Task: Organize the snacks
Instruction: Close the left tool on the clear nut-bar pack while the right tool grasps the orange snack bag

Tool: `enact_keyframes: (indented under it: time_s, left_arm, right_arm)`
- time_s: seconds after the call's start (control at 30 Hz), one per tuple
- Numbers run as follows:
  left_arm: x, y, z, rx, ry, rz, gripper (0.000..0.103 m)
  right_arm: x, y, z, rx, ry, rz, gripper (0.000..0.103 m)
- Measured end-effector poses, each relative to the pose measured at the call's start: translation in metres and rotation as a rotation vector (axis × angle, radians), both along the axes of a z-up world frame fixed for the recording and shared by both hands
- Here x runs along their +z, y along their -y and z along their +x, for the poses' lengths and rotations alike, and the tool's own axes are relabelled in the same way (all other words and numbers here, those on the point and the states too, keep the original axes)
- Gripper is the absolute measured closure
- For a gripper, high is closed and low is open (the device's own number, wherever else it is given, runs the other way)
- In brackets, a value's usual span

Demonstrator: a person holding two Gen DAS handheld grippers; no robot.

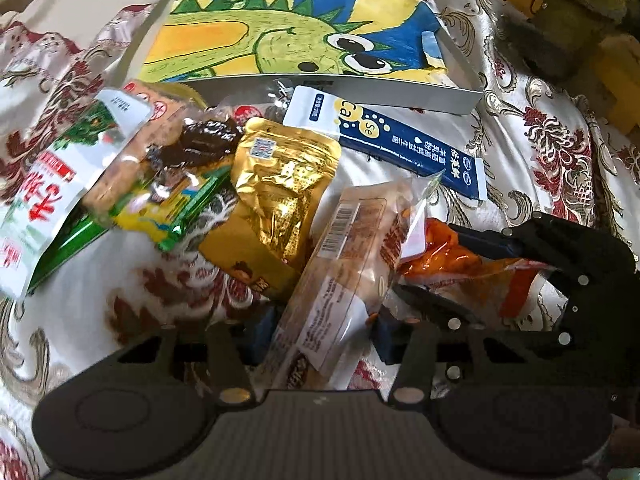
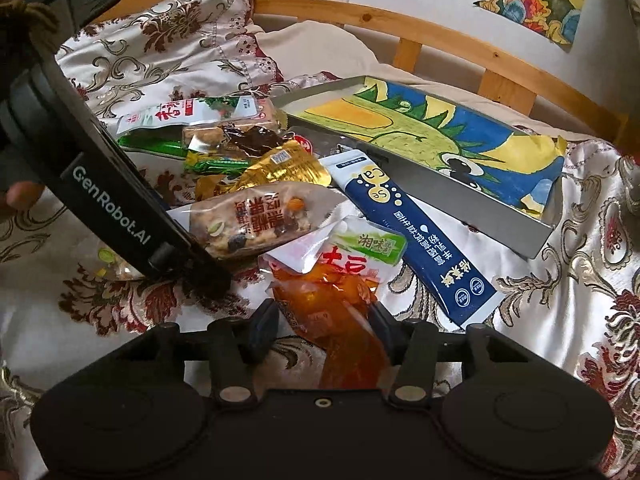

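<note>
- The left claw (image 1: 320,332) straddles a clear-wrapped nut bar (image 1: 352,264); its pads flank the wrapper, but whether they actually press on it I cannot tell.
- The bar's long axis runs away from that claw, up toward the gold foil pouch (image 1: 280,184).
- The right claw (image 2: 324,328) has an orange snack packet (image 2: 340,312) between its jaws; a firm pinch is likewise unclear.
- Both packets lie on the floral bedspread (image 2: 560,320), at the near edge of the snack pile.
- The tray with a dinosaur drawing (image 2: 460,184) lies beyond the pile, past the blue sachet (image 2: 420,240); by my judgement, the right claw is nearer it.
</note>
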State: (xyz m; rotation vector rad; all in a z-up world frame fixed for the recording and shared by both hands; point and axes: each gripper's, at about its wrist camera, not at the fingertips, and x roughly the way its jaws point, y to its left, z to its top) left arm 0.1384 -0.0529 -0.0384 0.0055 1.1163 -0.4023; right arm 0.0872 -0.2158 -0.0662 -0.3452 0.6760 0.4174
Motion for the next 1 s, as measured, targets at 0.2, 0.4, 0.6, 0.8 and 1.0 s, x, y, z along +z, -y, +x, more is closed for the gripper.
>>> enact_keyframes:
  time_s: [0.2, 0.4, 0.6, 0.8, 1.0]
  left_arm:
    - [0.012, 0.000, -0.018, 0.054, 0.000, -0.033, 0.053]
    - [0.024, -0.008, -0.038, 0.136, 0.005, -0.097, 0.053]
    - [0.030, -0.016, -0.053, 0.177, 0.016, -0.143, 0.053]
    - [0.030, -0.024, -0.057, 0.203, 0.014, -0.160, 0.053]
    - [0.033, -0.028, -0.053, 0.223, 0.024, -0.156, 0.053]
  right_arm:
    - [0.006, -0.008, -0.019, -0.003, 0.072, -0.073, 0.057]
    - [0.007, -0.009, -0.040, -0.038, 0.106, -0.076, 0.071]
    - [0.002, -0.012, -0.048, -0.053, 0.133, -0.099, 0.066]
    - [-0.004, -0.017, -0.041, -0.025, 0.197, -0.157, 0.046]
    - [-0.007, -0.021, -0.035, 0.030, 0.200, -0.156, 0.067]
